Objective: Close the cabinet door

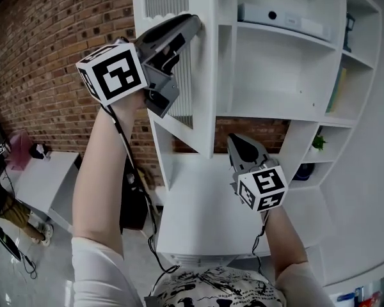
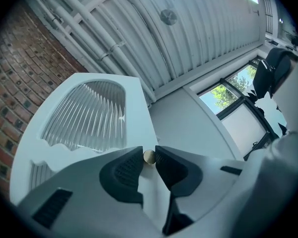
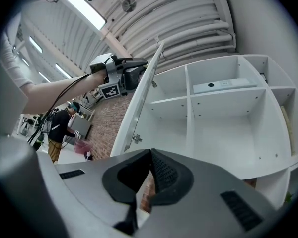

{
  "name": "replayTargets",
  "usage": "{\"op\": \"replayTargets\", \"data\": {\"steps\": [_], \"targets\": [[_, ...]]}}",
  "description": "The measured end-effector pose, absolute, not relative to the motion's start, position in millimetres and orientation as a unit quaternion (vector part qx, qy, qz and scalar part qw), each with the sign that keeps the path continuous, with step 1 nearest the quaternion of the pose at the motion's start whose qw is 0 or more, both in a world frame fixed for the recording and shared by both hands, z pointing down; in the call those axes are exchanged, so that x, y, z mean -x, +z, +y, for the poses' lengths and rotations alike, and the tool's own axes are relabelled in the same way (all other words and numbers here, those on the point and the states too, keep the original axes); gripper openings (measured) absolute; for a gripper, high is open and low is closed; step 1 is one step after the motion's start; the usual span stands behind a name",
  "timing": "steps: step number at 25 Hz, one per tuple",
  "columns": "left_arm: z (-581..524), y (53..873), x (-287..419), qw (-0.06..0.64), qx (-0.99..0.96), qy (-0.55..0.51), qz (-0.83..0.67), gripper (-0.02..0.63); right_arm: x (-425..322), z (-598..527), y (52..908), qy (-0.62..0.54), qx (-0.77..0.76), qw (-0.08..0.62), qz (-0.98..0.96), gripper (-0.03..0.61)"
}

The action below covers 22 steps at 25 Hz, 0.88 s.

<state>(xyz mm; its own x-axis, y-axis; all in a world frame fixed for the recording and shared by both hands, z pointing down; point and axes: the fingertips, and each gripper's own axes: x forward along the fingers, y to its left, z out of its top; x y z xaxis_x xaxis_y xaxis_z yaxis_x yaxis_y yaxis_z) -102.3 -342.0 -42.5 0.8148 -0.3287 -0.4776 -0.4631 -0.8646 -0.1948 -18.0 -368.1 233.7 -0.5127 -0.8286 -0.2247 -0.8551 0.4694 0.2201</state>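
Observation:
The white cabinet door (image 1: 179, 75), with a ribbed glass panel, stands swung out from the open white cabinet (image 1: 275, 101). My left gripper (image 1: 195, 23) is raised to the door's free edge and shut on its small round knob (image 2: 149, 157), which sits pinched between the dark pads of the left gripper (image 2: 149, 151). My right gripper (image 1: 235, 139) hangs lower, in front of the cabinet's bottom shelf, shut with nothing in it. From the right gripper (image 3: 150, 155) the door (image 3: 141, 98) shows edge-on with the left gripper (image 3: 134, 71) at its top.
A flat grey device (image 1: 281, 19) lies on an upper shelf. Books (image 1: 338, 88) and a small plant (image 1: 318, 142) fill the side shelves at right. A brick wall (image 1: 51, 43) runs behind the door. A white table (image 1: 45, 178) and a person (image 3: 59, 128) are at far left.

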Motion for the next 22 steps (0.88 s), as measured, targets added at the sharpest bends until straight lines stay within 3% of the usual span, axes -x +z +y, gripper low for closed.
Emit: {"op": "replayTargets", "data": {"steps": [15,22], "targets": [[-426,-44,26,0.126,0.928,0.239,0.256,0.104,-69,-416,228,0.147,0.492,0.045,0.857,0.015],[-458,-44,9,0.154,0.916,0.212,0.303,0.106,-87,-440,223,0.144,0.492,0.052,0.857,0.015]]}}
